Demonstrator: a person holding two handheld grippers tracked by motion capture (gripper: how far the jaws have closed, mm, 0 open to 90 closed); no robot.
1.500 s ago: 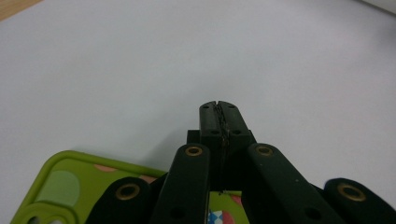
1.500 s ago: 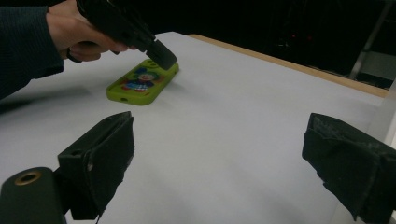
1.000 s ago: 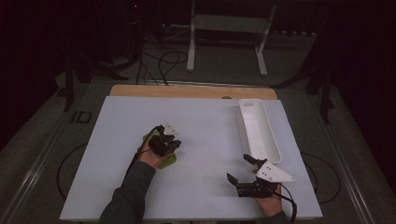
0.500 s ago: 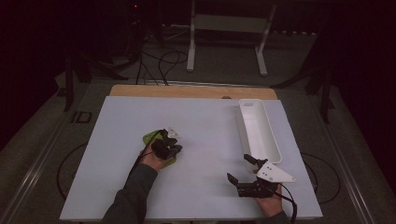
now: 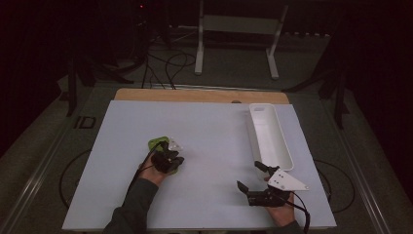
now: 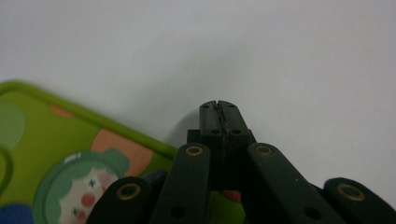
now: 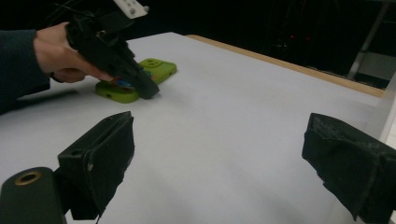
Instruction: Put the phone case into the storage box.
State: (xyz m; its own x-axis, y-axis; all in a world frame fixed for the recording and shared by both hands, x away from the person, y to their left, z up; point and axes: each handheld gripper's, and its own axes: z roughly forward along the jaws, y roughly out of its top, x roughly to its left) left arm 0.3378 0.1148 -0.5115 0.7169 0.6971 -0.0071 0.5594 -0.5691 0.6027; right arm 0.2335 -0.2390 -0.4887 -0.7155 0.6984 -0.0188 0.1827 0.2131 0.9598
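**A:** Where does your left gripper (image 5: 171,157) sit?

**B:** Left of centre in the high view, over the green phone case (image 5: 158,143). In the left gripper view your jaws are pressed together, nothing between the pads, and the tips point down at the bare white table (image 6: 280,56) just past the case's (image 6: 70,154) upper right edge.

**A:** So you are not holding the case?

**B:** No. The case lies flat on the table at the lower left of that view, its cartoon print facing up, and your closed tips stand beside its rim. Whether they touch the rim I cannot tell. In the right gripper view, at the upper left, your left gripper (image 7: 148,92) comes down steeply with its tip at the near edge of the case (image 7: 156,69).

**A:** And your right gripper (image 5: 252,176)?

**B:** At the lower right of the high view, well apart from the case, its jaws spread wide with nothing between them. In its own view the two black pads (image 7: 105,158) stand far apart over the bare table.

**A:** Anything else near you?

**B:** A long white tray (image 5: 285,156) lies at the right of the high view, its near end just above your right gripper.
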